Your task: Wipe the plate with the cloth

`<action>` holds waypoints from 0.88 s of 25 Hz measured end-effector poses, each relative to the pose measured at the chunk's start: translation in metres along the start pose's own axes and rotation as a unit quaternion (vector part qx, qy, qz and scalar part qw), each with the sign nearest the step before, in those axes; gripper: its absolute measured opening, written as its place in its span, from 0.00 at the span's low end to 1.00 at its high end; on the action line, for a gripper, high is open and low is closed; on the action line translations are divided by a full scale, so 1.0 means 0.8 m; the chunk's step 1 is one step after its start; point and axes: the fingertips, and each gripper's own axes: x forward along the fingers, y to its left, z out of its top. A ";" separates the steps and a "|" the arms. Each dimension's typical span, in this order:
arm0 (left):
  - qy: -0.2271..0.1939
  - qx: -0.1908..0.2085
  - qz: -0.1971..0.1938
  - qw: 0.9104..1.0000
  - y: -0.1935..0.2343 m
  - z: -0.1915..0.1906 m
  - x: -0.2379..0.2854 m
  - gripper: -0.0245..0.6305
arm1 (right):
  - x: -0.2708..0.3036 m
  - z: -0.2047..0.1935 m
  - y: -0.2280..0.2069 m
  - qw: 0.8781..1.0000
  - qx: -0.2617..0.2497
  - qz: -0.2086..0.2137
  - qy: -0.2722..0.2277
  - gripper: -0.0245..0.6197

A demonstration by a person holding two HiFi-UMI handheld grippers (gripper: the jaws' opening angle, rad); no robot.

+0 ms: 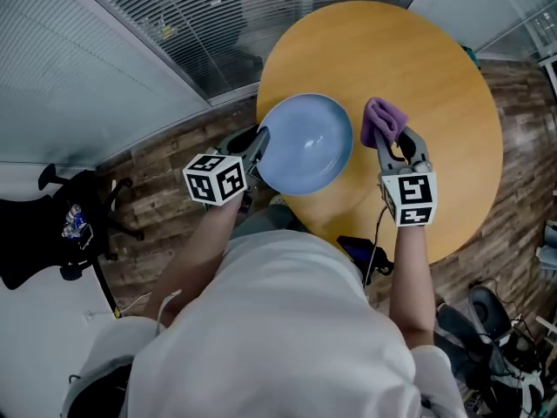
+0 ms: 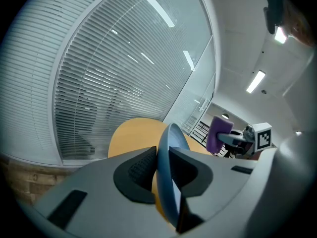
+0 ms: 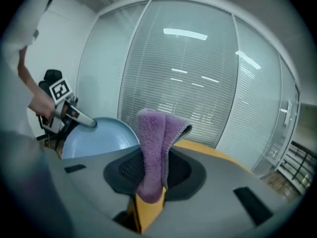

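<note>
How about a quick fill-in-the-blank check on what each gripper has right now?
1. The plate, clamped at its rim by the left gripper, is ____ in colour.
2. The cloth, pinched between the jaws of the right gripper, is ____ in colour.
3. In the head view, the cloth sits to the ____ of the plate.
4. The table under them has a top that is ____ in shape.

Missing words: blue; purple; right; round.
</note>
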 end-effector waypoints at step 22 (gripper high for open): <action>0.022 -0.084 0.001 0.996 0.027 -0.031 0.024 0.14 | -0.115 0.125 -0.016 0.975 0.072 0.011 -0.209 0.18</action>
